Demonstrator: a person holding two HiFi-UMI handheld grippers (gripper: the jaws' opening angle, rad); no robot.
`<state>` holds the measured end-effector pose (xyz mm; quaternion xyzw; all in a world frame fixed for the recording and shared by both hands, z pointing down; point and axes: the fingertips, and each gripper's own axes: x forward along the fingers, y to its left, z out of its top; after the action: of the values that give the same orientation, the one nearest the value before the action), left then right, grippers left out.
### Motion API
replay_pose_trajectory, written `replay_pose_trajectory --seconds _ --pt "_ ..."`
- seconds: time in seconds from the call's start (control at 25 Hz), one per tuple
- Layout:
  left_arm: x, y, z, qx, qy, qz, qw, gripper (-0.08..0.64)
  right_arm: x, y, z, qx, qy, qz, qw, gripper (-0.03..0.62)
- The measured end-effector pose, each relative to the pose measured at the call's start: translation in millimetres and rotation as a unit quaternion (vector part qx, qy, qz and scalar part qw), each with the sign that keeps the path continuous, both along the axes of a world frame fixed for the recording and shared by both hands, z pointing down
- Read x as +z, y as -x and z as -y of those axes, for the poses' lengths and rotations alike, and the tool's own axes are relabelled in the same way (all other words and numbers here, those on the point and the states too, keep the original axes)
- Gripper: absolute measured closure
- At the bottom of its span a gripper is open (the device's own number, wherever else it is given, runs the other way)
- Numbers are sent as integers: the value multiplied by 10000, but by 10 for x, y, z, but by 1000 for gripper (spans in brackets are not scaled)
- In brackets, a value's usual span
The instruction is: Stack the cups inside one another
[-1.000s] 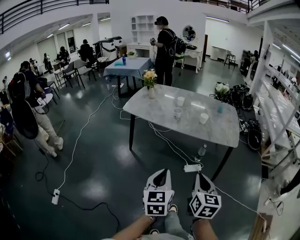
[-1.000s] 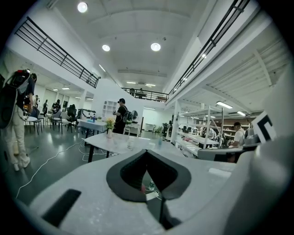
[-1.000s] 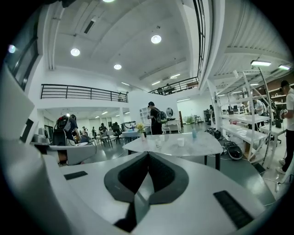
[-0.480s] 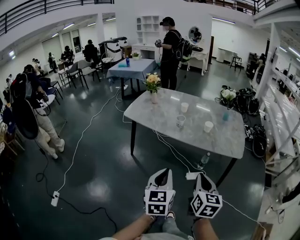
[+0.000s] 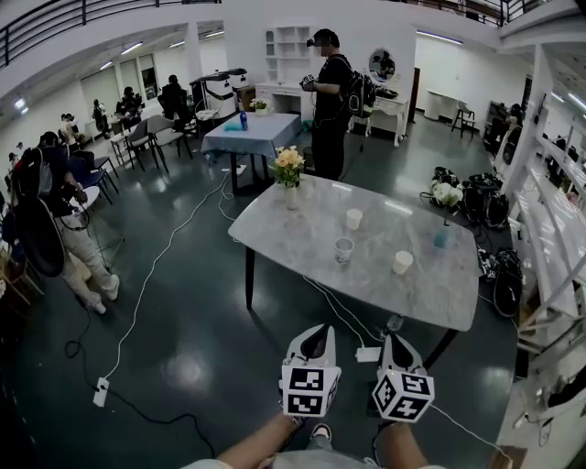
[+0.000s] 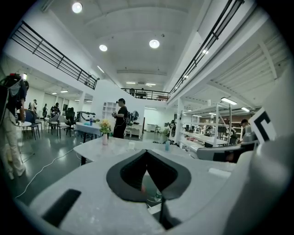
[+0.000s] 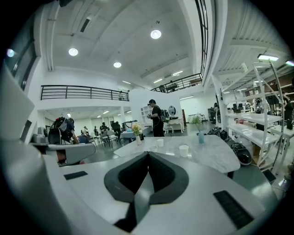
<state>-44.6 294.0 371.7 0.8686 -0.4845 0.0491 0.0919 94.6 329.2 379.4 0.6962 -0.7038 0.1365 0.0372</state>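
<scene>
Grey marble tabletop (image 5: 293, 240): the near-left part is bare and open to approach. The rear white cup (image 5: 353, 219), the middle white cup (image 5: 343, 250) and the right-hand white cup (image 5: 402, 263) stand well apart, with passable gaps between them.

Obstacles:
- A vase of yellow flowers (image 5: 289, 176) at the far-left corner.
- A slim blue vase (image 5: 441, 236) towards the far right.

The dark polished floor (image 5: 211, 339) in front is open, except for white cables (image 5: 334, 311) and a white power strip (image 5: 368, 354).

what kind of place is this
Likely a large open lab or workshop hall: a balcony railing above, cables trailing across the floor, and a standing person wearing a backpack and headset.
</scene>
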Motion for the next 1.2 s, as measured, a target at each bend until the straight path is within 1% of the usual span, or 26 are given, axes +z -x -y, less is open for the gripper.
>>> replay_pose_trajectory --seconds 0.16,0.64,0.88,1.2 --pt "-4 -176 297 -70 18 -8 10000 565 12 -173 317 -81 24 20 10000 584" --pt "157 -474 1054 -246 185 135 9994 565 199 -612 1084 -151 224 141 9995 584" --pt "248 -592 1274 -307 305 237 9988 565 281 -815 1308 -152 318 243 9991 584" --pt "343 -549 1405 -428 414 390 9975 565 384 -948 1442 -139 416 355 9984 584"
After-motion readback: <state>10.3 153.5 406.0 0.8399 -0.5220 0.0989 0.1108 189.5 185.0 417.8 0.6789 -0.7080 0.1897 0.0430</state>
